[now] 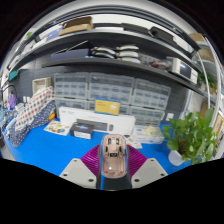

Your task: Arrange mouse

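Note:
A pinkish-beige computer mouse [113,156] with a scroll wheel sits between my two fingers, its front pointing away from me. My gripper [113,160] is shut on it, with the purple pads [93,157] pressing on both of its sides. The mouse is held above a blue table surface [50,148]. The rear of the mouse is hidden between the grey finger bodies.
A white box-like device [83,123] lies on the blue table ahead. A green potted plant [193,138] stands at the right. Patterned fabric [33,108] lies at the left. Shelves with drawer units [110,95] and stacked items fill the back wall.

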